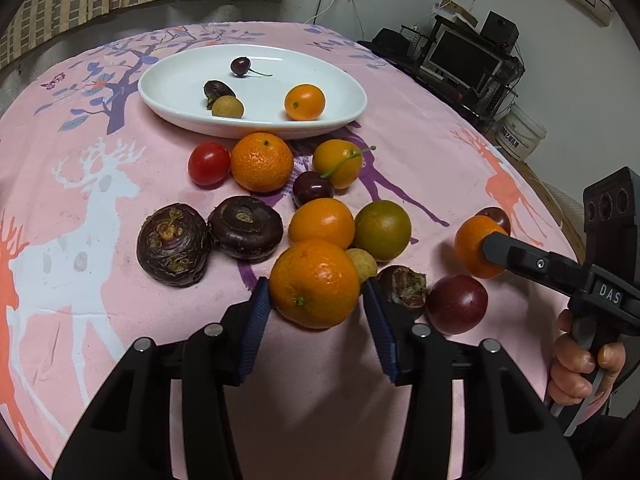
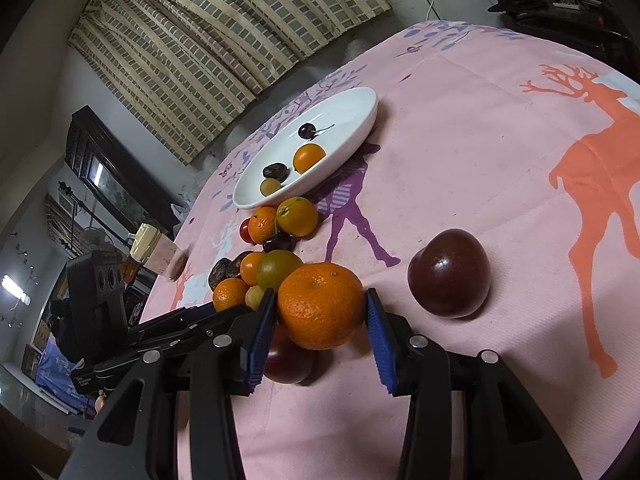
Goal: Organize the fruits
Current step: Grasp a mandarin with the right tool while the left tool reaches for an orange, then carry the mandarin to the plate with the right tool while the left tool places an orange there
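gripping a mandarin [image 1: 314, 284] near the front edge of the tabletop [image 1: 100, 320], the left claw [image 1: 316, 300] has its blue pads against both sides of the fruit, jaws only partly spread. the right claw [image 2: 320, 312] likewise clamps a second mandarin [image 2: 321, 305], just off the right end of the fruit heap, with a dark plum [image 2: 450, 274] lying beside it on the pink deer cloth [image 2: 500, 140]. the rest of the loose fruit sits in a cluster mid-table: oranges, a green one, a cherry tomato [image 1: 209, 163], a cherry and dark water chestnuts [image 1: 173, 245]. toward the far edge stands a white oval plate [image 1: 168, 92] holding a cherry [image 1: 240, 66], a small orange [image 1: 305, 102], a longan and a dark chestnut. a hand [image 1: 580, 364] grips the right claw's handle.
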The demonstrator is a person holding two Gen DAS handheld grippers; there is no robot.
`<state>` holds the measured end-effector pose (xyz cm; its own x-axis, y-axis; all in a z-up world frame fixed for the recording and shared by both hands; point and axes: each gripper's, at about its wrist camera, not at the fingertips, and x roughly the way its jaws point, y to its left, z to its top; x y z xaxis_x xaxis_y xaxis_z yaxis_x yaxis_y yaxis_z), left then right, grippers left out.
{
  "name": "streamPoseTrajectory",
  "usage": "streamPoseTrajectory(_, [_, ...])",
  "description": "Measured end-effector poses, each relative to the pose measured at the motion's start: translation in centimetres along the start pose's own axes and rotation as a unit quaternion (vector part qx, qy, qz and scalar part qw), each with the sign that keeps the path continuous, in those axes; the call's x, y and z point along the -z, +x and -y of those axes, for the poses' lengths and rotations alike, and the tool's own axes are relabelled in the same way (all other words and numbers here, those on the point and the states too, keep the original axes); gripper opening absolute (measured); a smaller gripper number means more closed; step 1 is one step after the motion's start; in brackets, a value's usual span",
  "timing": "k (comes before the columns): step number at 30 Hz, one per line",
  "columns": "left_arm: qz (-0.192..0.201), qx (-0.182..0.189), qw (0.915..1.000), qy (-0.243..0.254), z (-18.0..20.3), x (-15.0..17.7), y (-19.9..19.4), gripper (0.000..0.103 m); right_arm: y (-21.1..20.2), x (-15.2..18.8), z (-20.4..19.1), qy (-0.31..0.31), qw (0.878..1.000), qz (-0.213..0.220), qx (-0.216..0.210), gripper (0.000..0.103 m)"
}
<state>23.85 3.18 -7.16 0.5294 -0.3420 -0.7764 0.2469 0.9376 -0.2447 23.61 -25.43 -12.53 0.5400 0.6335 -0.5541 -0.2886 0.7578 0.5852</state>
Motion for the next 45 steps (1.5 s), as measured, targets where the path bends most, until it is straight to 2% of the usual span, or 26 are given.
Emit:
streamPoseTrajectory(8, [0.022, 0.012, 0.9996, -0.014, -0.1, 0.8, -1.4, 0.042, -0.1, 0.1, -0.2, -0.005, 1.0, 0.003, 0.005, 0.044])
streamPoseTrajectory(13, [0.04, 0.022, 0.9986, -0.025, -0.2, 1.6, -3.0, 0.042, -0.4, 0.2, -1.2, -0.034, 0.999, 0.006, 0.011, 0.044])
streamPoseTrajectory(17, [0.066, 0.019, 0.9976, -0.013, -0.1, 0.6, -4.9, 0.042, -0.8, -0.5, -2.7, -0.06, 0.998, 0.015, 0.01, 0.044])
streamPoseTrajectory(19, [0.08, 0.012, 0.9967, -0.005, -0.2, -1.0, -5.7, 0.042, -0.6, -3.4, -4.4, -0.076, 0.997, 0.03, -0.002, 0.044])
streamPoseTrajectory(22, [0.109, -0.013, 0.994, -0.003, -0.7, -4.4, -6.2, 0.042, 0.8, -7.8, -6.3, -0.088, 0.994, 0.056, 0.012, 0.045])
streamPoseTrajectory(25, [0.129, -0.043, 0.9906, -0.015, -1.9, -8.5, -5.3, 0.042, 3.7, -11.9, -6.7, -0.064, 0.996, 0.056, 0.021, 0.044])
streamPoseTrajectory(28, [0.121, -0.086, 0.9885, -0.03, -3.8, -12.3, -2.7, 0.042, 8.0, -15.3, -6.2, -0.048, 0.996, 0.045, 0.056, 0.045])
streamPoseTrajectory(32, [0.092, -0.114, 0.9875, -0.058, -7.0, -15.7, 0.9, 0.042, 12.3, -16.7, -4.7, -0.032, 0.996, 0.01, 0.087, 0.045])
streamPoseTrajectory(36, [0.058, -0.13, 0.9872, -0.072, -9.2, -17.0, 3.6, 0.042, 14.3, -16.9, -3.7, -0.03, 0.994, -0.014, 0.107, 0.045])
streamPoseTrajectory(45, [0.031, -0.139, 0.9876, -0.067, -10.3, -17.3, 6.3, 0.043, 15.6, -16.9, -2.4, -0.023, 0.991, -0.028, 0.126, 0.047])
